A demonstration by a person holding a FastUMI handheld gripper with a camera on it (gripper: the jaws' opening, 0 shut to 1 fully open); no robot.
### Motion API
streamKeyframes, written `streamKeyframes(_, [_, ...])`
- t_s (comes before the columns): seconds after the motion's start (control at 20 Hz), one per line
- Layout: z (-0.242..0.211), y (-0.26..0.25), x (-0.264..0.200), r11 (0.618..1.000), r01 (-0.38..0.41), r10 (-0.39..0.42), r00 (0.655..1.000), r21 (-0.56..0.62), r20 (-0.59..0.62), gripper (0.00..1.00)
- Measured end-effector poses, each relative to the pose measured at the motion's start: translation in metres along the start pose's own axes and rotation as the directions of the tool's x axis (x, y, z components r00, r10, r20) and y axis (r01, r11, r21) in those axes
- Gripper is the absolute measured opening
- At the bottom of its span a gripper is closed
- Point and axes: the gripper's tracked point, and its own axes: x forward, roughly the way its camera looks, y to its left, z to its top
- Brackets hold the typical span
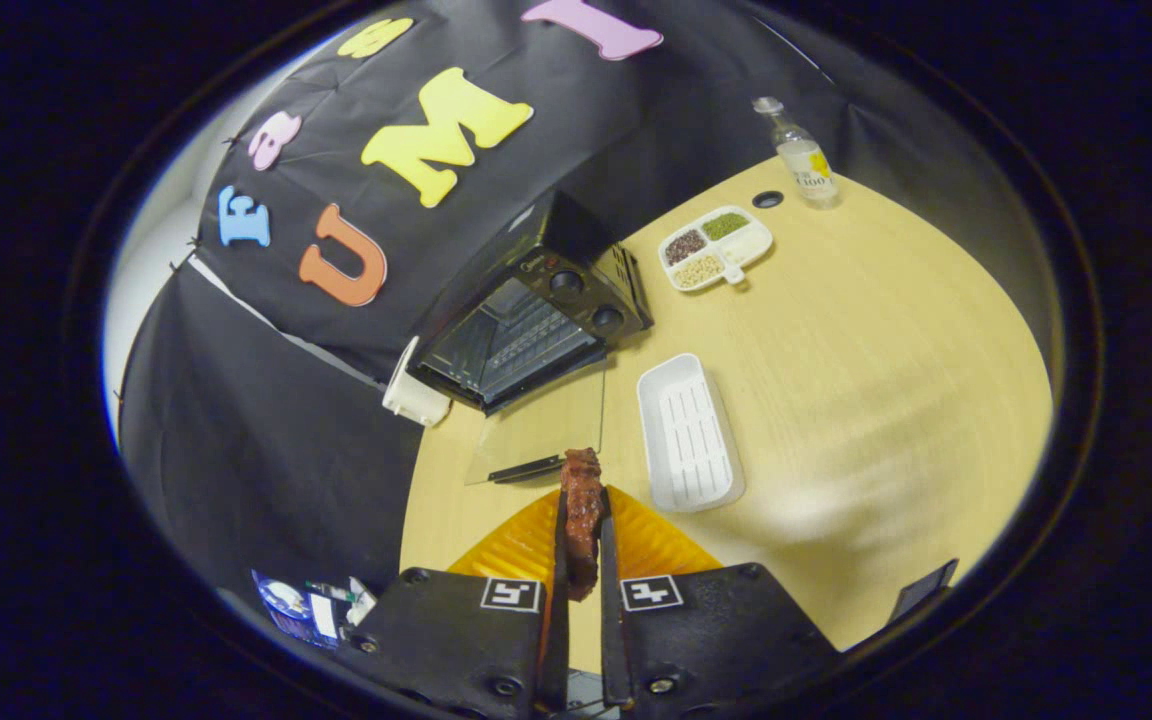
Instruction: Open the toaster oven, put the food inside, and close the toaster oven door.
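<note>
Gripper (pixel 582 500): both fingers (pixel 562 540) pressed together on a reddish-brown piece of food (pixel 582 520), which stands up between them and pokes out past the tips. 2 square black-and-white markers sit on the gripper body, 1 on each side.

Writing: the bottle (pixel 800 152) carries a yellow and white label; the print is too small to read reliably. No legible brand on the oven.

Oven (pixel 534 318): black, on the wooden table (pixel 866 380) against the booth wall, beyond the fingers and a little left. Door (pixel 546 428) is open, glass panel folded down flat toward the gripper, its dark handle at the near edge just ahead of the food. Wire rack visible inside the cavity. 2 round knobs on the right-hand panel.

Containers:
- White tray (pixel 688 432), rectangular, ribbed floor, lying just right of the open door, ahead of the fingers.
- Divided dish (pixel 716 248), white, 3 compartments: dark grains, green grains, pale beans. It lies right of the oven, further back.
- Bottle, clear, capped, upright at the far table edge beyond the dish, beside a round dark hole (pixel 767 199) in the tabletop.
- White cup (pixel 412 392) at the oven's left front corner, touching or nearly so; cannot tell which.

Small packets (pixel 306 600) lie left of the gripper body, off the table edge. The food sits level with the door's near edge, the tray close beside it on the right.
</note>
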Motion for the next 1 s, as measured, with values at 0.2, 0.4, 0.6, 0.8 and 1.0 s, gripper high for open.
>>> streamKeyframes(0.2, [-0.024,0.047,0.005,0.998,-0.013,0.009,0.997,0.063,0.076,0.16])
streamKeyframes(0.4, [-0.03,0.088,0.03,0.991,-0.031,0.013,0.991,0.132,0.134,0.16])
streamKeyframes(0.6, [-0.017,0.127,0.075,0.986,-0.062,0.029,0.979,0.156,0.202,0.16])
streamKeyframes(0.8, [0.007,0.154,0.132,0.985,-0.099,0.062,0.968,0.141,0.245,0.16])
streamKeyframes(1.0, [0.041,0.162,0.191,0.977,-0.132,0.078,0.952,0.168,0.295,0.16])
